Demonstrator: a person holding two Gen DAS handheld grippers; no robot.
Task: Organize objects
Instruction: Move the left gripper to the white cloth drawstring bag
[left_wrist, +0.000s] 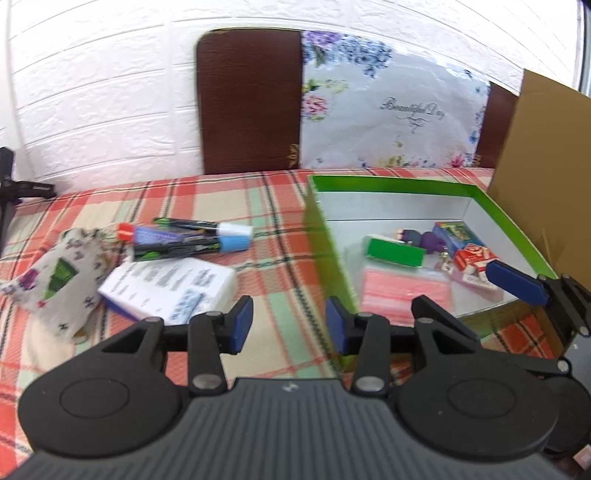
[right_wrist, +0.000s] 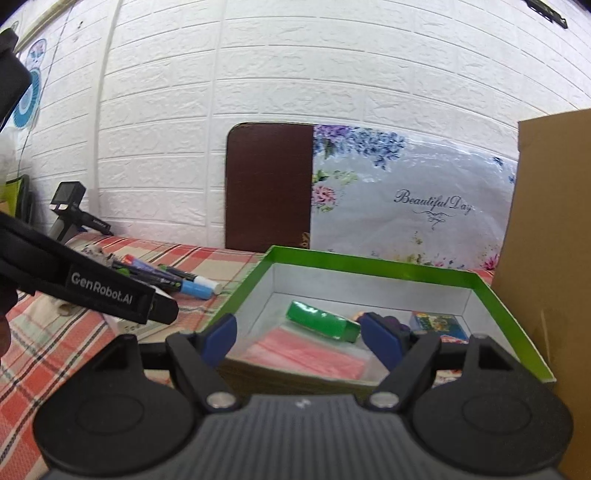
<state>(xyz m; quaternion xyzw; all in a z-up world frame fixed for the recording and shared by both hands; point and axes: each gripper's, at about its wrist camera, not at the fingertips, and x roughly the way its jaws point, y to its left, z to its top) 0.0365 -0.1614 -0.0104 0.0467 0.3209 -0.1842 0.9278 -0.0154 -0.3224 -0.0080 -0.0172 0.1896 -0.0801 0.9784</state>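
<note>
Currently both your left claw (left_wrist: 289, 325) and right claw (right_wrist: 301, 341) hang open and empty; next, fetch the blue-capped markers (left_wrist: 192, 240) into the green-rimmed cardboard box (left_wrist: 388, 180).

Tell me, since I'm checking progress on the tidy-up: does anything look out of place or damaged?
Nothing looks damaged. The markers, a patterned pouch and a white packet lie loose on the checked cloth, outside the green box, which already holds small items.
</note>
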